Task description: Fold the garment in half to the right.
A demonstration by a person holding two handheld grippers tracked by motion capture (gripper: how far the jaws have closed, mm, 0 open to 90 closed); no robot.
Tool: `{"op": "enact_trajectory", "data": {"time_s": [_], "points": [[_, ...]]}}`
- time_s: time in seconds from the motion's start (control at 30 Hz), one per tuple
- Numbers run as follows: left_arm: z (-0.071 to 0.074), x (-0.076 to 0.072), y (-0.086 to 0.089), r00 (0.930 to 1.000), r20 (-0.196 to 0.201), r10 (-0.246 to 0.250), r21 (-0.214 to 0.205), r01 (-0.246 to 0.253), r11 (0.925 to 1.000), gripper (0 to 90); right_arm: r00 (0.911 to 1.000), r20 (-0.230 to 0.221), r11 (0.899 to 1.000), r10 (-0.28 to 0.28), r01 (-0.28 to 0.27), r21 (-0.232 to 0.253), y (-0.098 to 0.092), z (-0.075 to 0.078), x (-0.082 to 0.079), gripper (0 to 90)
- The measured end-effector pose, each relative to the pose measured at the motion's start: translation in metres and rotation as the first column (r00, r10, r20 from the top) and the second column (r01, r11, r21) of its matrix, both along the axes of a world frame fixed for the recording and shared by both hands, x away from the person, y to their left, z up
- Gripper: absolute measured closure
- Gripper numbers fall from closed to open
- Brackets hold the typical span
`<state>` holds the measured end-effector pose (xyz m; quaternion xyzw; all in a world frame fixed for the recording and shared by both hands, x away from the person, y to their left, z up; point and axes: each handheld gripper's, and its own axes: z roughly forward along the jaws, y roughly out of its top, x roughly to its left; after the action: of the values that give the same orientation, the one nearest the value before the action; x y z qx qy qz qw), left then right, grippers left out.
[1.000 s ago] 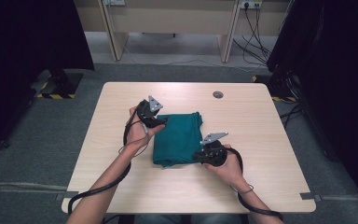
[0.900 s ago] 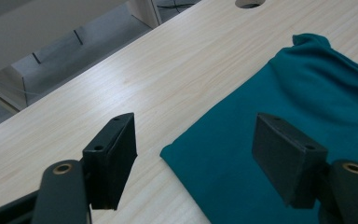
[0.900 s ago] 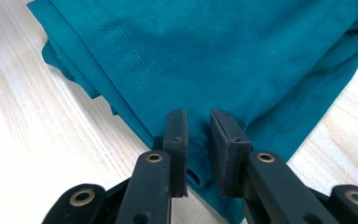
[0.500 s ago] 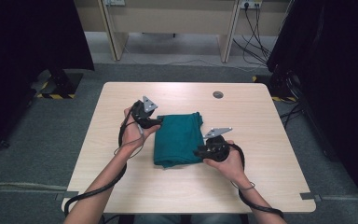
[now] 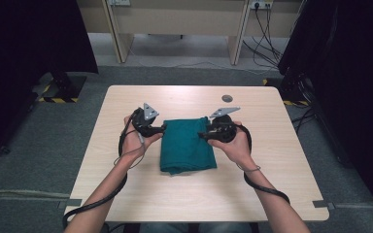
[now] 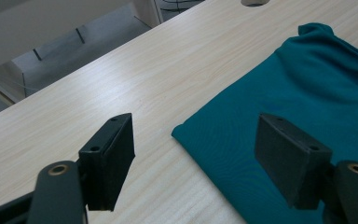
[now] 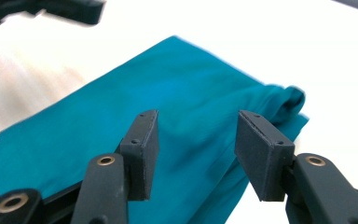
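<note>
A folded teal cloth lies flat in the middle of the light wooden table. My left gripper is at the cloth's far left corner, open; in the left gripper view its jaws straddle the cloth's edge without touching it. My right gripper hovers at the cloth's far right side. Its jaws have just been opening and stand apart above the cloth, with nothing between the pads.
A round cable hole sits in the table's far right part. Beyond the table are wooden desks, floor cables and dark curtains on both sides. Each gripper's cable trails down along the forearm.
The right gripper has let go at the cloth's near right corner, opened, and risen toward the far right side. The left gripper has barely moved. The cloth lies still.
</note>
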<state>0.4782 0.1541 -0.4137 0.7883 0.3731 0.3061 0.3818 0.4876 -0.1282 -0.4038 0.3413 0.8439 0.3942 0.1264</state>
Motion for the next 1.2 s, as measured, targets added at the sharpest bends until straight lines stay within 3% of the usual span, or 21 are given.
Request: {"op": "enact_trajectory", "data": {"time_s": [0.23,0.43,0.73,1.07,1.2], "points": [[-0.001,-0.001,-0.002,1.0,-0.001,-0.009,0.001,0.009,1.0,28.1,0.9996,-0.03,1.0,-0.003,0.002,-0.02,0.018,0.004,0.032,49.2],[-0.002,-0.001,-0.003,0.9999,-0.001,-0.015,0.004,0.015,0.9999,27.9,0.9929,-0.108,0.998,-0.051,0.046,-0.05,0.021,-0.014,0.06,48.9],[-0.005,-0.001,0.0,0.9999,-0.009,-0.014,0.012,0.014,0.9998,27.6,0.9869,-0.133,0.995,-0.092,0.085,-0.058,0.008,-0.035,0.064,48.3],[-0.007,0.0,0.002,0.9999,-0.006,-0.015,0.005,0.015,0.9999,27.4,0.9868,-0.131,0.994,-0.095,0.088,-0.059,0.007,-0.043,0.064,46.5],[-0.007,-0.001,0.005,0.9999,-0.003,-0.015,-0.002,0.015,0.9999,27.3,0.9878,-0.123,0.995,-0.095,0.092,-0.029,0.005,-0.041,0.059,42.0]]}}
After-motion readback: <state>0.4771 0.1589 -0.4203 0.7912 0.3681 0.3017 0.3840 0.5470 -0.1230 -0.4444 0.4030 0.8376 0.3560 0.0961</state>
